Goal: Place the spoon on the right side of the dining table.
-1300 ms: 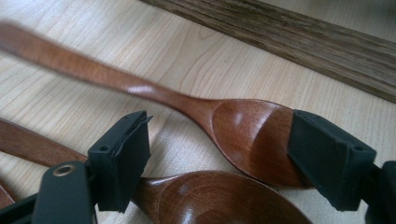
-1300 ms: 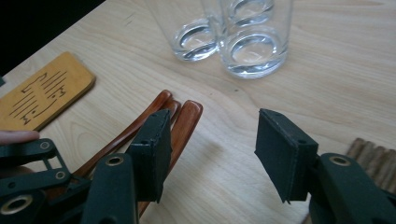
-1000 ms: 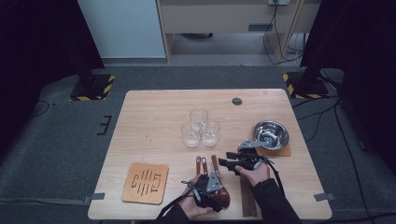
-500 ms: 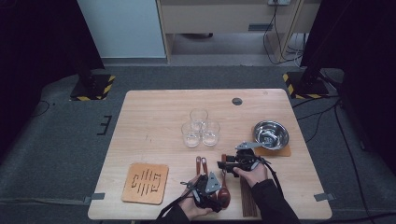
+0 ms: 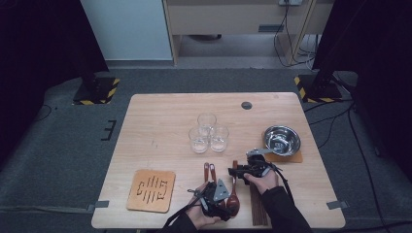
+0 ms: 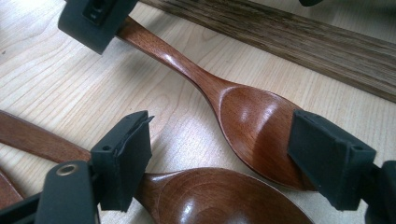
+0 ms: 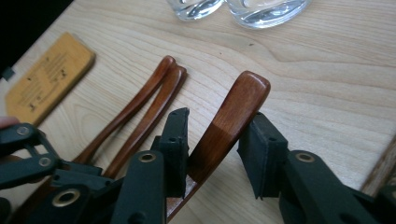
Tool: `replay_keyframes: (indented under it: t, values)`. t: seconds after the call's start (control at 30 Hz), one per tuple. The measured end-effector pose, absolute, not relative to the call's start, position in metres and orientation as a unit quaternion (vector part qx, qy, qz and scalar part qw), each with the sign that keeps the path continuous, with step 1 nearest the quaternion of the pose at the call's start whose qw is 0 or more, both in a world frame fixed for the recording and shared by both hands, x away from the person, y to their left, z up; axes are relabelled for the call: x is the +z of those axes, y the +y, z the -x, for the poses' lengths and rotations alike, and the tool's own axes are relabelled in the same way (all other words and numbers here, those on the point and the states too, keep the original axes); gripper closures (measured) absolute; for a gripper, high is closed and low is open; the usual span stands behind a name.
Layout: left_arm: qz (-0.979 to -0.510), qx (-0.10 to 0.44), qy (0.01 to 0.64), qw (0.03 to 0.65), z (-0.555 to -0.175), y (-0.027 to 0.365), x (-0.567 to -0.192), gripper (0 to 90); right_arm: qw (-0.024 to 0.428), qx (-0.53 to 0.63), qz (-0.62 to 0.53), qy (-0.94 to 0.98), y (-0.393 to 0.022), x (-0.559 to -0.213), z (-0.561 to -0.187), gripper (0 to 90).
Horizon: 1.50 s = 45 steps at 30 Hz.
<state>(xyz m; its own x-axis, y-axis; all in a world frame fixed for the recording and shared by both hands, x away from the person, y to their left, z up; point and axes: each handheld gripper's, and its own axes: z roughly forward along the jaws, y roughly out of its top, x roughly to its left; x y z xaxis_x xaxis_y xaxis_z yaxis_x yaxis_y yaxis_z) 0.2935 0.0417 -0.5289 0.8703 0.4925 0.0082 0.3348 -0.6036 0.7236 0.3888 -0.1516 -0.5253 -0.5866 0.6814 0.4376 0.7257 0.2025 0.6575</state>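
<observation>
**Right gripper view: claw set on the spoon's handle, bowl end attended by the other claw**

Subject: a glossy, dark brown wooden spoon (image 7: 236, 100) lying on the pale wooden table (image 7: 327, 84). Its rounded handle end points to the upper right of this frame, towards the clear drinking glasses (image 7: 261, 9).

Relation: the handle passes straight up between the jaws of the right gripper (image 7: 218, 116), its long axis in line with them. These jaws have just been closing with the handle between them. Both pads now appear to bear on its flanks, and I judge it clamped.

High view: the spoon (image 5: 233, 201) sits in the lower centre of the frame and runs nearly top to bottom, bowl lowest. Two similar wooden spoons (image 5: 209, 170) lie just left of it.

Left gripper view: the left gripper (image 6: 224, 154) stands over the bowl end (image 6: 252, 116) with jaws apart. One pad sits at the bowl's rim and the other is clear of it. No grip is evident.

Judgement: the right hand is best placed at the handle, and any lift would pivot about the bowl.
</observation>
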Motion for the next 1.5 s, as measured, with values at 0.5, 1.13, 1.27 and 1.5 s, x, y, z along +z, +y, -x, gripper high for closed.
replay_keyframes:
  t: [0.5,1.13,1.27,1.5]
  values:
    - [-0.886,0.109,0.238,0.382,-0.294,0.042,-0.529,20.6,0.05,-0.479,0.459,-0.747,-0.156,-0.521,-0.388,71.3]
    - [-0.883,0.115,0.245,0.384,-0.296,0.044,-0.528,20.6,0.065,-0.52,0.44,-0.73,-0.159,-0.509,-0.385,77.2]
    - [-0.884,0.117,0.245,0.381,-0.297,0.045,-0.527,20.7,0.068,-0.527,0.439,-0.724,-0.16,-0.506,-0.384,78.5]
    - [-0.883,0.12,0.247,0.381,-0.297,0.046,-0.527,20.7,0.072,-0.538,0.438,-0.717,-0.164,-0.501,-0.384,80.8]
